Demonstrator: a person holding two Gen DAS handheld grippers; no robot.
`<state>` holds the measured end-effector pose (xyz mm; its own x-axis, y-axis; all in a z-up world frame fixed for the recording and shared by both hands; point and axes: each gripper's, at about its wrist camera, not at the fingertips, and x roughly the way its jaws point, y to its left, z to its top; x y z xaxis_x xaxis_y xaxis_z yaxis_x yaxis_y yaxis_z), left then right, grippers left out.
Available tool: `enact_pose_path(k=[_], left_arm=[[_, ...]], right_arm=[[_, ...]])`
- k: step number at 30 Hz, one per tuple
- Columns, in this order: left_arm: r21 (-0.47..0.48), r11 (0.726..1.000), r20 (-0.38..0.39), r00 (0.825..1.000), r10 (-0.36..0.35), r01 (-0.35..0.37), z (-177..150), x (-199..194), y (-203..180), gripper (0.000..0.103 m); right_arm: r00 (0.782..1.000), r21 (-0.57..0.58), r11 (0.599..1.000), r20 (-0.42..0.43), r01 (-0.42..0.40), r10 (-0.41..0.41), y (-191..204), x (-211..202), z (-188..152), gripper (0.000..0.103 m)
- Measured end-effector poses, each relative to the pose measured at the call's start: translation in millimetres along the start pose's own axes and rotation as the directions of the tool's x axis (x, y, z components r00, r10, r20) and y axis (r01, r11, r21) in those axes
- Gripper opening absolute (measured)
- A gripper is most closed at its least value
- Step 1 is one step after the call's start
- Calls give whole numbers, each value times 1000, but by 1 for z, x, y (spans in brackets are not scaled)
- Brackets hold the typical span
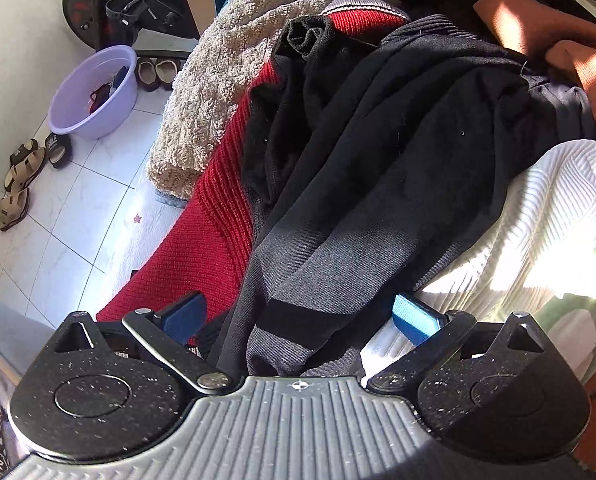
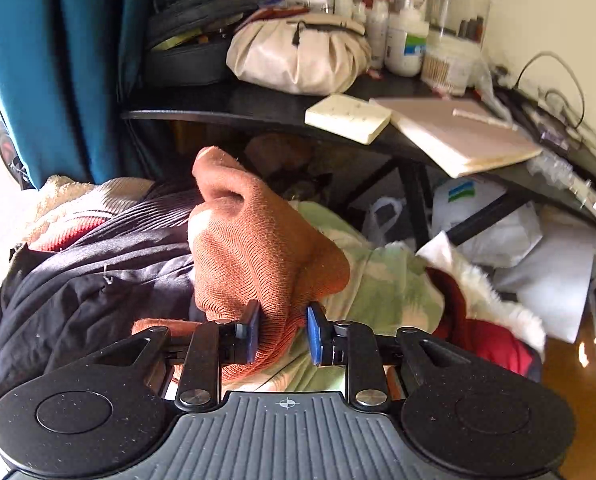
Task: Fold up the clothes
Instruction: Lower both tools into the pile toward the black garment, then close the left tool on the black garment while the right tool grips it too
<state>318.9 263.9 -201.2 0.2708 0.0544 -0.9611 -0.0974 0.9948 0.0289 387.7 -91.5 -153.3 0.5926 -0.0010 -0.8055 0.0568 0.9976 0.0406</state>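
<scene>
A pile of clothes lies in front of me. In the left wrist view a grey and black garment drapes over a red knit sweater, a beige fleece and a white ribbed knit. My left gripper is open, its blue pads astride the grey garment's striped cuff without pinching it. In the right wrist view my right gripper is shut on a fold of the orange knit garment, which rises bunched above the pads. The orange garment also shows in the left wrist view.
A purple basin and sandals sit on the white tiled floor at left. A cluttered black desk overhangs the pile, with a cream bag, bottles and books. A teal curtain hangs at left. A red fur-trimmed garment lies at right.
</scene>
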Motion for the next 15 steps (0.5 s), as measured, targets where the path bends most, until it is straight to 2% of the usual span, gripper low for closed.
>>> enact_pose_path(k=[1,3,5,7,9,11,13,15], left_arm=[[-1,1000,0,1000,-15,15,-1,-1,0,100],[6,999,7,999,-51,51,-1,-2,0,82],[3,997,11,997,-79,79,-2,-3,0,71],[-26,994,11,994,-107,107,-3,-2,3,61],[-61,988,11,990,-142,142,-3,-2,9,40],[-82,981,20,984,-176,177,-5,-4,14,28],[-87,975,32,979,-202,204,-7,-8,17,22],[-48,976,50,976,-210,213,-11,-15,15,18]], right_arm=[[1000,13,1000,-17,-14,15,0,2,2,24],[999,22,999,-38,-38,39,4,4,6,30],[996,28,998,-57,-61,62,8,5,10,36],[995,19,997,-67,-77,78,19,2,14,38],[992,-2,995,-69,-102,101,32,-5,17,43],[988,-26,990,-69,-141,139,46,-10,19,50],[981,-48,982,-76,-183,179,60,-15,20,52],[972,-51,974,-96,-221,216,72,-14,19,57]])
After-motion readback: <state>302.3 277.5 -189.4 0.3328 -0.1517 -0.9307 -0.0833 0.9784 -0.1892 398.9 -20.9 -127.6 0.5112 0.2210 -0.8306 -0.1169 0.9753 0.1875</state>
